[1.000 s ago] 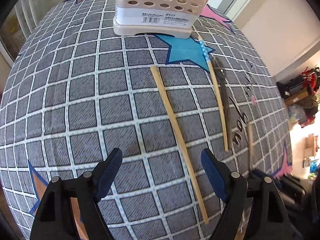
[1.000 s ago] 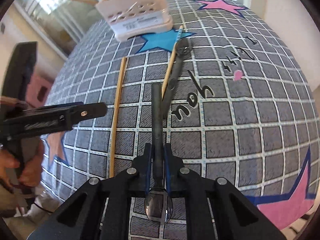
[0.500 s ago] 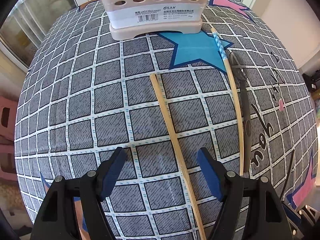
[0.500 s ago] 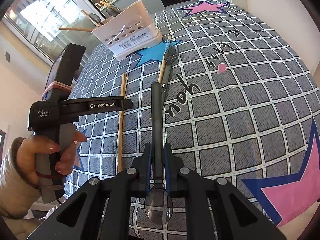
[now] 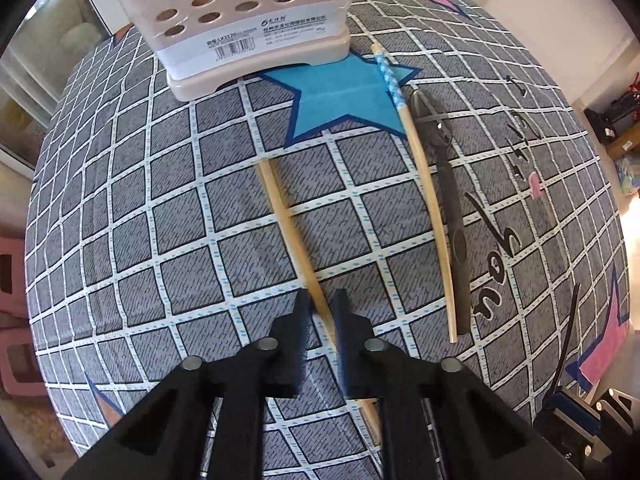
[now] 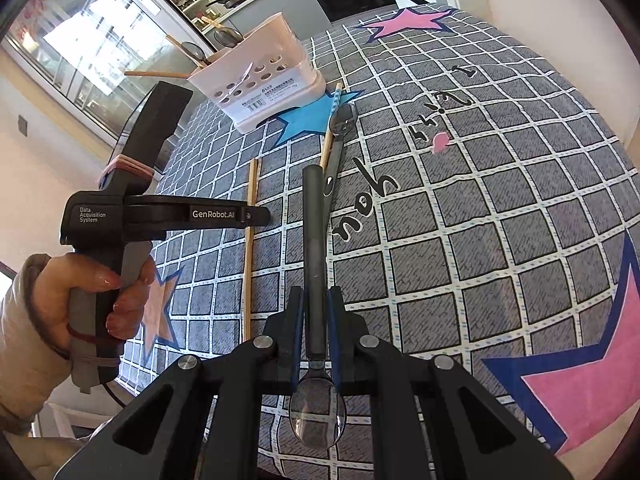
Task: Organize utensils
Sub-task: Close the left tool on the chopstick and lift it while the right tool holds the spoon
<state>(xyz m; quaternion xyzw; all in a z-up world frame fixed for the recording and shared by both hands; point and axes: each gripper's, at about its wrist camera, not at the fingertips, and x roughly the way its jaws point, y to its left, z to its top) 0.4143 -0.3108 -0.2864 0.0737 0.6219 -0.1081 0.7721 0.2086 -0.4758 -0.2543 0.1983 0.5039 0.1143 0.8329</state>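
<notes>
Two tools gripping: left tool [image 5: 322, 304] just closing around chopstick [image 5: 288, 224], right tool [image 6: 316, 304] on spoon [image 6: 314, 240].

Left gripper [image 5: 322, 312] jaws — just closed (around chopstick [image 5: 296, 244])

The left wrist camera looks steeply down, close over the grey checked cloth-covered tabletop [image 5: 120, 220]. The right wrist camera sits higher (tilted less steeply), facing the kitchen beyond. Both views share the perforated cream plastic utensil holder [image 5: 248, 20] [image 6: 260, 92] and the bare bamboo chopstick [image 5: 288, 232] [image 6: 249, 248].
</notes>
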